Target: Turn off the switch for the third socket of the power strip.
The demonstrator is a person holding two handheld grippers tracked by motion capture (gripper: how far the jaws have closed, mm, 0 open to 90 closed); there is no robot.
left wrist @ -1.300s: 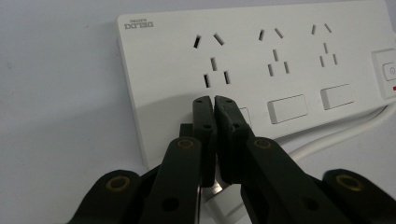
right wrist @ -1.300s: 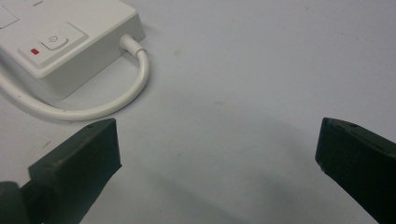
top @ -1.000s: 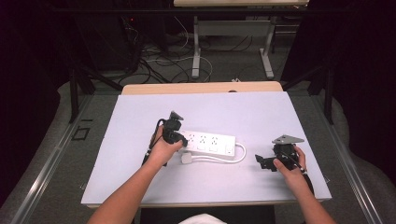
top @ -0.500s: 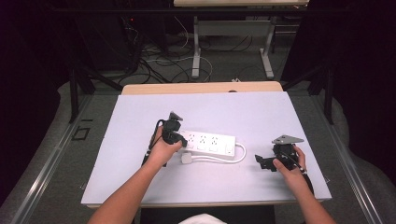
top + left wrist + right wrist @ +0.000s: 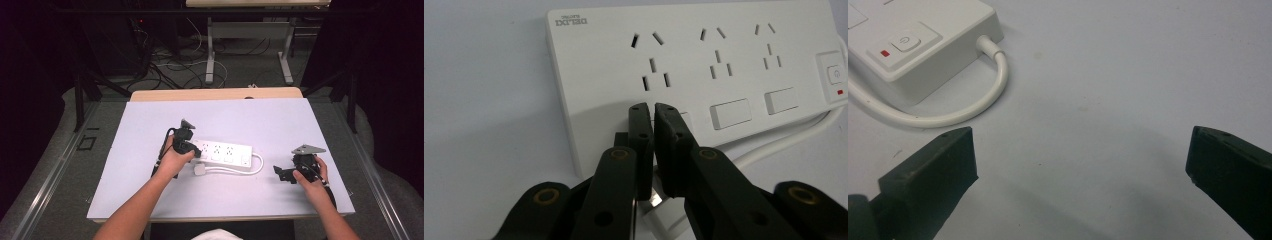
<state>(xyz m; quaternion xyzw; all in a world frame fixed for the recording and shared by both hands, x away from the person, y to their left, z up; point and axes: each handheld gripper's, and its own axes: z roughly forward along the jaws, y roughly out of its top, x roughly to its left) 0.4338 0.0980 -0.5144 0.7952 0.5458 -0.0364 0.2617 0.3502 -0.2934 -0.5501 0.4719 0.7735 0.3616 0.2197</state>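
We find the bench (image 5: 300,125) evenly lit from overhead, surroundings dark and murky in the high view, soft shadows under the power strip (image 5: 704,65), no glare noted, near black fingers (image 5: 933,170) slightly blurred in our gripper views.

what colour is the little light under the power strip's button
Red. The indicator shows best in the left gripper view, below the button.

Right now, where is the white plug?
In the high view, the plug lies on the table just in front of the power strip, beside the left claw.
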